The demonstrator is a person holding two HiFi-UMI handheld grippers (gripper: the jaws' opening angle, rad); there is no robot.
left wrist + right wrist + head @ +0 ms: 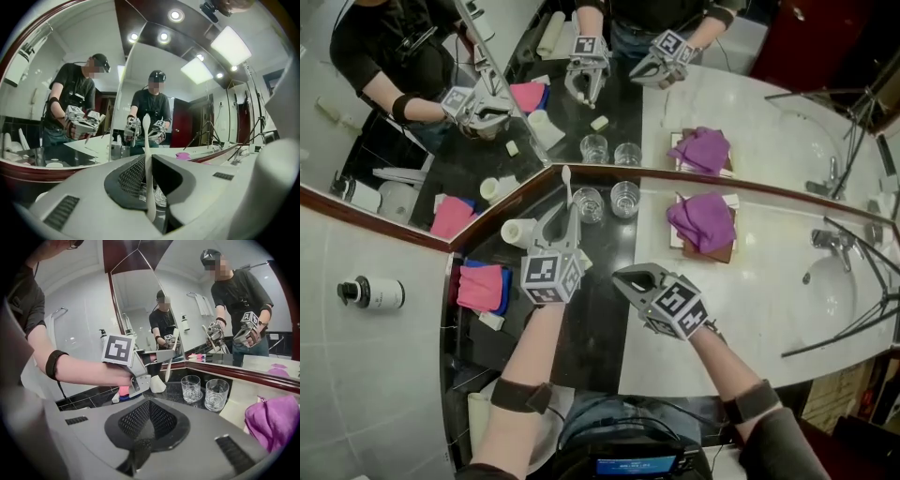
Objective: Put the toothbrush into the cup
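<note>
- Left gripper (563, 217) is clamped on the white toothbrush (568, 190), which you hold in it; the left gripper view shows both jaws pressed against the handle (148, 174).
- Your toothbrush stands upright in that grip, with the head at the top, above the jaws.
- It is in no cup: in the head view it stands over the dark part of the counter (592, 319), just beside the left one of the two glasses (589, 203).
- In the left gripper view one glass (158, 196) shows low between the jaws, behind the handle.
- Your right gripper (624, 276) has its jaws together with nothing between them, as the right gripper view (146, 426) shows.
- It hangs over the seam between the dark counter and the white one, to the right of the left gripper and apart from it.
- Both glasses stand upright side by side, close to the mirror (609, 56).
- To the left of them, near the corner, sits a white cup (518, 231); from the head view you cannot tell if it is upright.
- On the white counter to the right, a purple cloth (701, 220) lies bunched on a small tray (724, 253).
- At the left edge of the dark counter a pink cloth (480, 285) lies on something blue.
- Farther right are the tap (832, 241) and the basin (848, 291).
</note>
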